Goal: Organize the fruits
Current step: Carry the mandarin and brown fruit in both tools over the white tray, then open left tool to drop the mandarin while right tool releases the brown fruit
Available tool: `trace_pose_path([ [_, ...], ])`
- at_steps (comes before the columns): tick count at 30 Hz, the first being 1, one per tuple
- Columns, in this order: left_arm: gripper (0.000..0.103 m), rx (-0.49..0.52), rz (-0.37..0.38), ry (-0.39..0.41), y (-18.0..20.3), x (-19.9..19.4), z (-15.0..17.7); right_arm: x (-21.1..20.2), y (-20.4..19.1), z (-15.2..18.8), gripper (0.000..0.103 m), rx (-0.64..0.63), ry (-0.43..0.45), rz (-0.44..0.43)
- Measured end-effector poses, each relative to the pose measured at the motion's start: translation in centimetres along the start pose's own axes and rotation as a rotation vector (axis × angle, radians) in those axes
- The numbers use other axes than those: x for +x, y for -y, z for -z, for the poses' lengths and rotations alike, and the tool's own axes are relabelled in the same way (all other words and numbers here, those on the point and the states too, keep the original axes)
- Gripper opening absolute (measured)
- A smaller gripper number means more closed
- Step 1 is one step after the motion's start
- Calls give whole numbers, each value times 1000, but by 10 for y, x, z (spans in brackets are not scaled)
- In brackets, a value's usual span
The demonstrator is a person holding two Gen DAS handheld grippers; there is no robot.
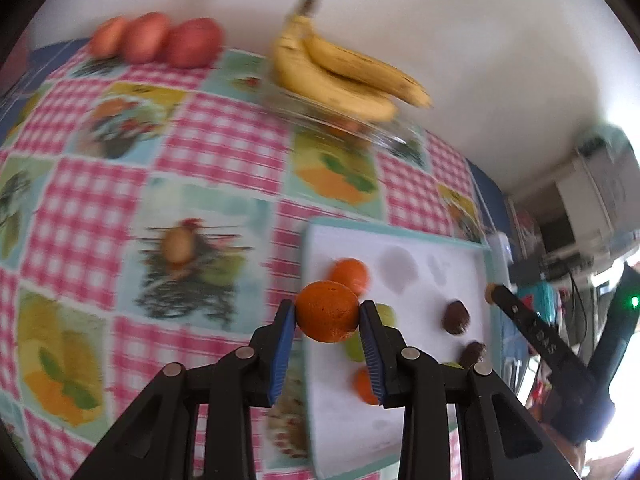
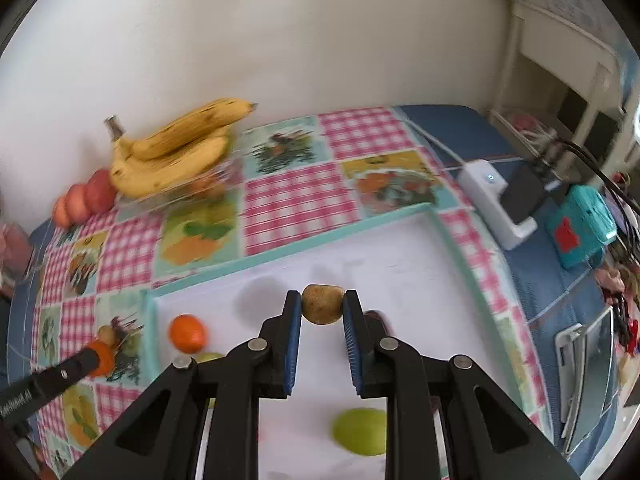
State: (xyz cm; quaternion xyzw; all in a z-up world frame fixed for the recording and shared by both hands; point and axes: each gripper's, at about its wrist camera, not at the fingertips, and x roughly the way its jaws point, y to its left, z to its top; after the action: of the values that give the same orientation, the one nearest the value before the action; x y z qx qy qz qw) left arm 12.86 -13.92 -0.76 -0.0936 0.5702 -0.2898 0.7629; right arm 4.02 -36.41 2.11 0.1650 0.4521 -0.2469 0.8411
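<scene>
My left gripper (image 1: 328, 318) is shut on an orange mandarin (image 1: 327, 312), held above the left edge of the white tray (image 1: 420, 240). It shows at the left of the right wrist view (image 2: 102, 356). My right gripper (image 2: 322, 306) is shut on a small brown fruit (image 2: 322, 304), held above the tray (image 2: 400, 272). On the tray lie another mandarin (image 1: 352, 276) (image 2: 187, 333), green fruits (image 2: 360, 431) and dark brown fruits (image 1: 456, 317). Bananas (image 1: 340, 72) (image 2: 176, 152) lie on a glass dish (image 1: 376, 132) by the wall. Three red apples (image 1: 156, 40) stand in a row beside it.
A checked fruit-print cloth (image 1: 224, 152) covers the table. A white device (image 2: 496, 196), a black box and a teal box (image 2: 580, 224) sit on the blue surface right of the tray. The white wall is just behind the fruit.
</scene>
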Motion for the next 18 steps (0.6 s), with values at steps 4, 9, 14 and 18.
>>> trace_pose_path([
  [4, 35, 78, 15, -11, 29, 18, 5, 5, 23, -1, 22, 40, -1, 5],
  [9, 35, 163, 32, -29, 58, 42, 11, 15, 41, 0, 22, 68, -11, 21],
  [14, 35, 225, 40, -36, 80, 57, 16, 31, 52, 4, 22, 83, -40, 35],
  [18, 35, 245, 52, -45, 87, 65, 19, 43, 57, 7, 22, 89, -66, 44],
])
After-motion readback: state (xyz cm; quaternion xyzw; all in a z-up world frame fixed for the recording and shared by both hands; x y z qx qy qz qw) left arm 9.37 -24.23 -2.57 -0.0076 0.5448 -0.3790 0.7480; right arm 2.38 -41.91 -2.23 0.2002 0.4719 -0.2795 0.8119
